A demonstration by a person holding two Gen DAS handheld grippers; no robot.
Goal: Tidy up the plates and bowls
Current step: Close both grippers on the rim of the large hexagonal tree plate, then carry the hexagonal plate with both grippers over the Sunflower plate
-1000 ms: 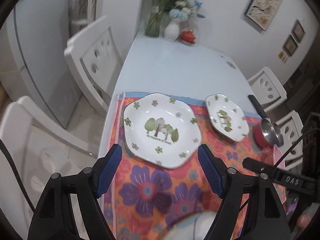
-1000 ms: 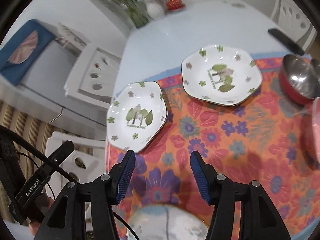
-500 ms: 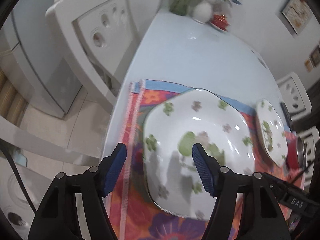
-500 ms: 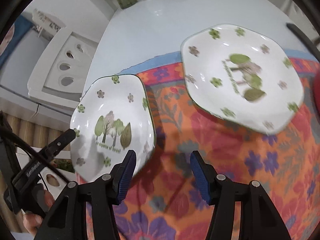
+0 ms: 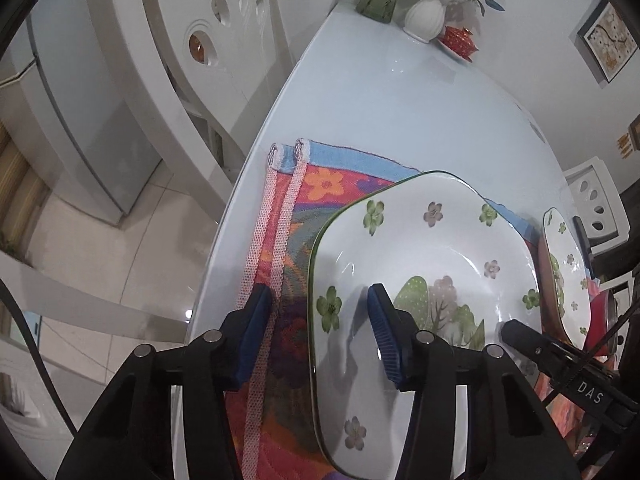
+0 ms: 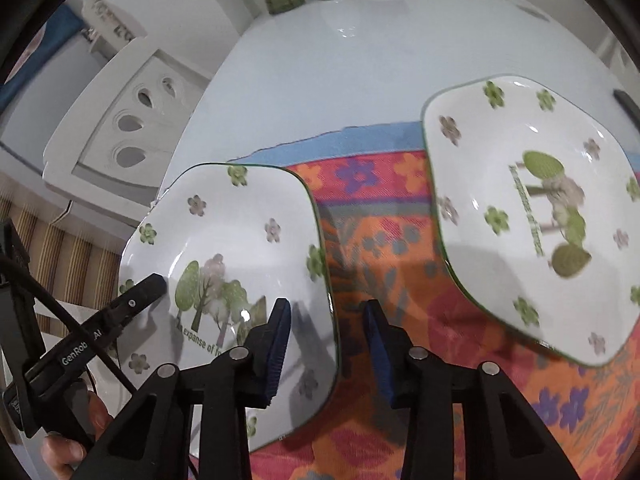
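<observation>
Left gripper [image 5: 318, 330]: spread, straddling the near plate's left rim, one finger over the well, one outside over the cloth.
Right gripper [image 6: 326, 340]: also spread, straddling the opposite rim.
Near plate [image 5: 424, 280]: lying on the floral placemat [image 5: 320, 184] at the table's [image 5: 400, 92] left edge; a second plate [image 6: 528, 216] lying beside it, apart.
Handling: probably glazed ceramic, stiff, slippery, breakable; the raised rim is looking the surest hold.
Hard to tell: whether any pad is touching the rim.

second plate [image 6: 532, 216] motion-blurred, red pot [image 5: 598, 320] mostly hidden, edge-cropped
</observation>
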